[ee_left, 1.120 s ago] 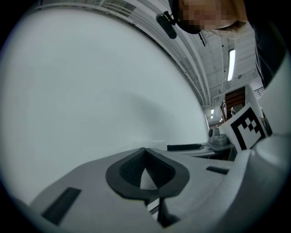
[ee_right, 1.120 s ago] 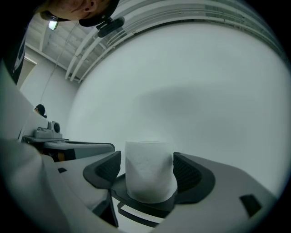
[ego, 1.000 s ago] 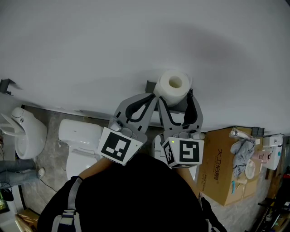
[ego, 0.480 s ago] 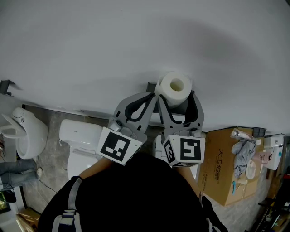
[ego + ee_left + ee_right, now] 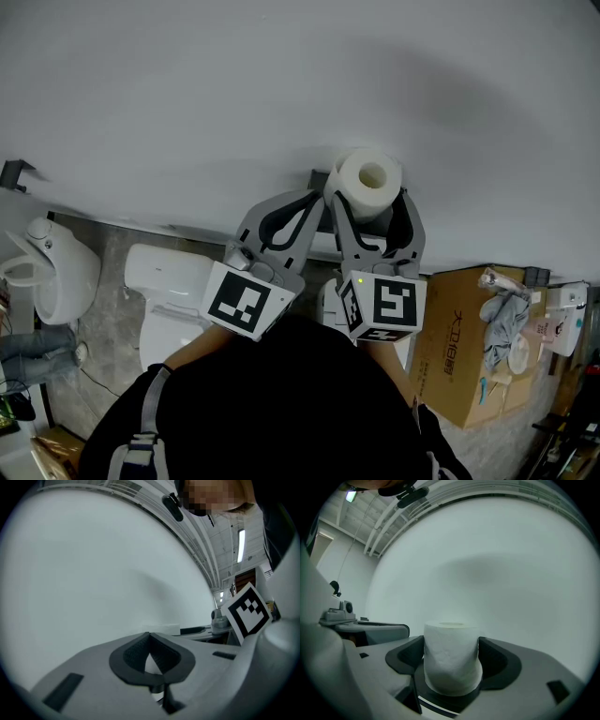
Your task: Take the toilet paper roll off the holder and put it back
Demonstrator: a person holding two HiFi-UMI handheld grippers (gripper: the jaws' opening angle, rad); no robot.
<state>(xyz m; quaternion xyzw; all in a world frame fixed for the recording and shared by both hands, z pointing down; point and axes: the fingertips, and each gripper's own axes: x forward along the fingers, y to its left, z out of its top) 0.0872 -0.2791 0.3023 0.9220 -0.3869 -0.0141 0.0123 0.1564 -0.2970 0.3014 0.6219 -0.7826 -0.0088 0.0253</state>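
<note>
A white toilet paper roll (image 5: 367, 183) stands upright against the wall, hollow core facing up. My right gripper (image 5: 368, 204) is shut on it, one jaw pressing each side of the roll (image 5: 451, 660). A dark holder bracket (image 5: 315, 178) shows on the wall just left of the roll; a dark base lies under the roll in the right gripper view. My left gripper (image 5: 313, 202) sits just left of the roll, jaws closed tip to tip with nothing between them (image 5: 150, 641). Whether it touches the roll is hidden.
A pale wall (image 5: 281, 84) fills the upper view. Below on the floor stand a white toilet (image 5: 169, 281), a white fixture (image 5: 52, 272) at far left, and a cardboard box (image 5: 464, 352) with a grey cloth (image 5: 502, 314) at right.
The roll and the right gripper have shifted slightly to the right along the wall. The left gripper has barely moved.
</note>
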